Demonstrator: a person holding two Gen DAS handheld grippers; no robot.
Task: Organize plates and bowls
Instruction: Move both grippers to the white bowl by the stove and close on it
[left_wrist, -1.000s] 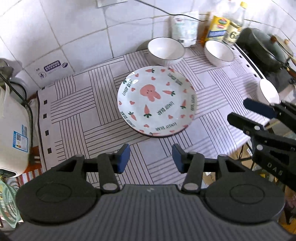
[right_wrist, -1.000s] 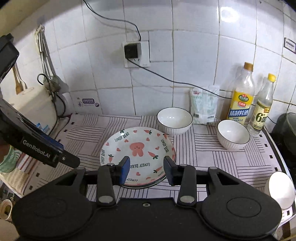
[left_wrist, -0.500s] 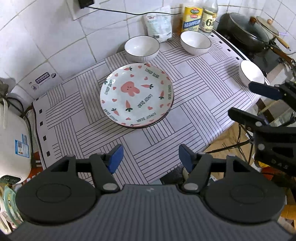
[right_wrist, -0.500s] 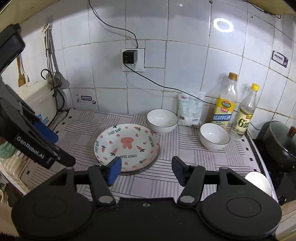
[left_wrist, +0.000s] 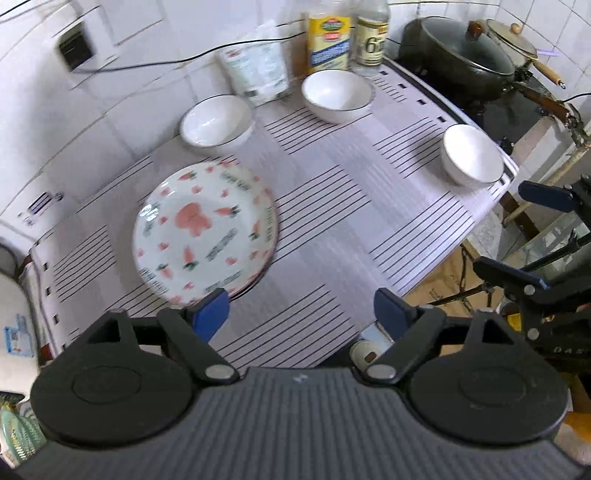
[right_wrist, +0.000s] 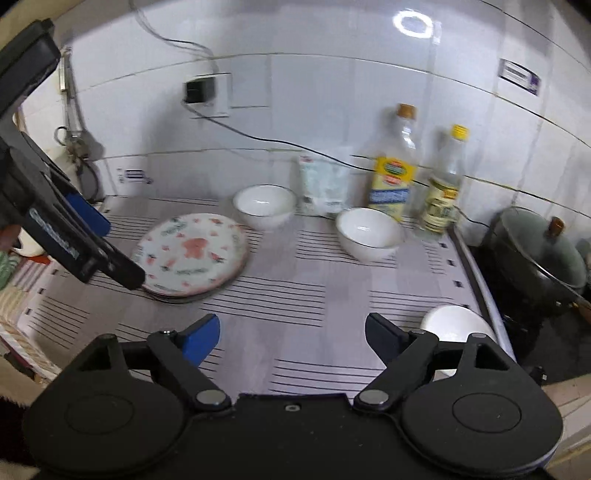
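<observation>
Two stacked plates (left_wrist: 205, 236) blurred, lower one mostly hidden

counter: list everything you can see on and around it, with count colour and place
plates: a stack, exact count unclear, white with pink rabbit and carrot print, left part of the cloth
bowls: three, white; one behind the plates, one by the bottles, one at the cloth's right edge
striped cloth: one, white with black lines, covering the counter
bottles: two, clear; yellow label, pale label, against the wall
white packet: one, against the wall
pot: one, dark, lidded, on the stove at right
wall socket: one, black plug, on the tiles
left gripper: black, blue pads, opening, nothing between
right gripper: same, opening, nothing between
</observation>
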